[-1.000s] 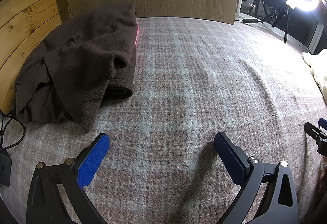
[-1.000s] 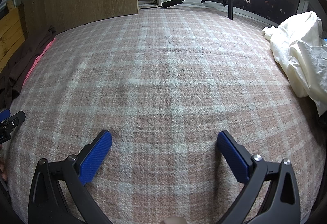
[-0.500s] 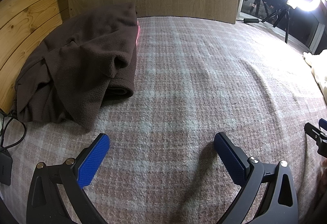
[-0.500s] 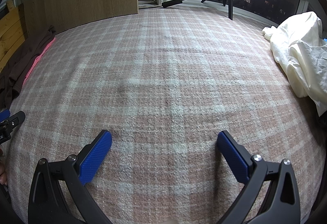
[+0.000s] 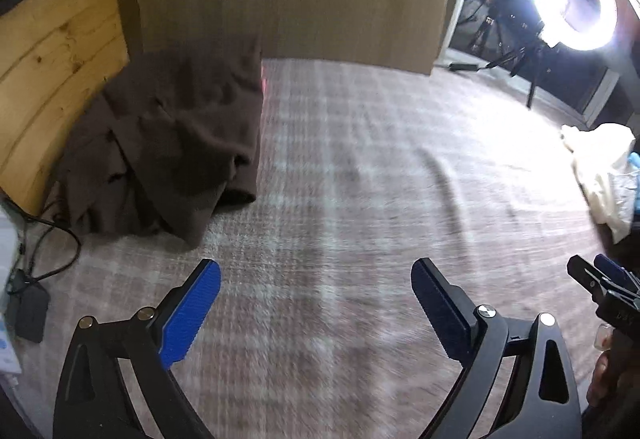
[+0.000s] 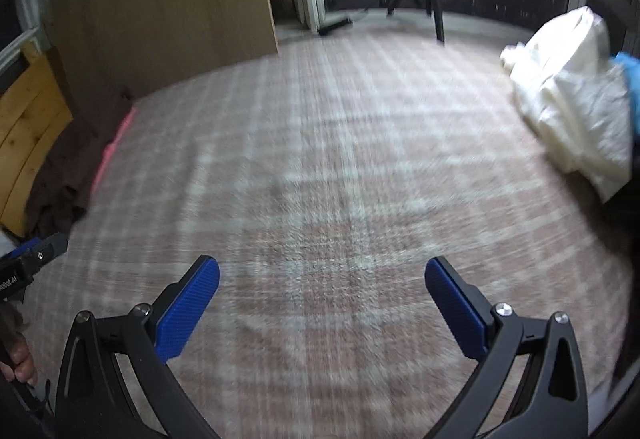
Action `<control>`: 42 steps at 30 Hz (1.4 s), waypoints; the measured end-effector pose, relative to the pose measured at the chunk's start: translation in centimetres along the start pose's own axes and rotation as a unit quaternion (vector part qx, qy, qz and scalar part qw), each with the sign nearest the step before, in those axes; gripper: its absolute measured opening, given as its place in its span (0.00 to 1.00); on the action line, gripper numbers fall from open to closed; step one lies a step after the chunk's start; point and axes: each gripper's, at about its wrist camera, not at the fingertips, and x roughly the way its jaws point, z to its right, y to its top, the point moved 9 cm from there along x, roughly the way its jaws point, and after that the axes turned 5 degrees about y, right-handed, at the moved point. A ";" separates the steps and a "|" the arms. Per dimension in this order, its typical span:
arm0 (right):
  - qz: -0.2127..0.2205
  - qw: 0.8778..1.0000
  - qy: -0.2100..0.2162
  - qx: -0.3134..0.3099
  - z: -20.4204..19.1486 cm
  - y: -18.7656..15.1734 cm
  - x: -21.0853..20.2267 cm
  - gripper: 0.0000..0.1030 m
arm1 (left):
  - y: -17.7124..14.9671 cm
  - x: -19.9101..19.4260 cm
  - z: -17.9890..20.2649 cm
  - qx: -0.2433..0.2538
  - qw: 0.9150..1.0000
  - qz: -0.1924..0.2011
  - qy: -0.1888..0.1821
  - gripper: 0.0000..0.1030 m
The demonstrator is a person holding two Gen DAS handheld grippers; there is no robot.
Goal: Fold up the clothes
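Brown fleece (image 5: 172,143) sits at the far left of the plaid blanket (image 5: 360,199), against the wooden headboard (image 5: 52,79); it is doubled over on itself with one rolled edge toward the middle, but its lower corner trails loose, so you cannot call it neatly folded. A thin pink strip (image 6: 116,147) shows along its inner edge; whether that is another garment underneath is too hidden to tell. On the far right lies a cream garment (image 6: 572,111) in a crumpled heap, plainly not folded, with something blue (image 6: 628,79) just behind it.

Your left gripper (image 5: 316,291) and your right gripper (image 6: 322,287) both hang over the bare middle of the blanket, jaws spread wide, nothing between them. Each is well apart from either pile.

As for progress, the scene fits two readings: the brown piece may be a finished, roughly stacked item with the cream one waiting, or both may be awaiting work. What the views do settle is that the cream heap needs folding and the middle of the blanket is free for laying it flat. Both views are blurred, so fine creases are hard to judge.
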 end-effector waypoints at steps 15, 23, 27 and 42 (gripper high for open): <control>0.103 0.994 -0.015 0.046 5.6 2.1 -12.3 1.00 | 3.3 -8.2 9.7 0.089 0.990 0.090 -0.057 0.93; 0.134 0.990 -0.030 0.045 11.2 3.5 -15.5 1.00 | 3.8 -9.6 18.0 0.128 0.983 0.107 -0.081 0.94; 0.141 0.989 -0.033 0.038 14.1 4.5 -16.8 1.00 | 4.0 -10.4 22.3 0.144 0.979 0.117 -0.085 0.94; 0.184 0.976 -0.107 0.051 29.0 6.1 -22.6 1.00 | 3.8 -12.8 39.3 0.209 0.960 0.144 -0.119 0.94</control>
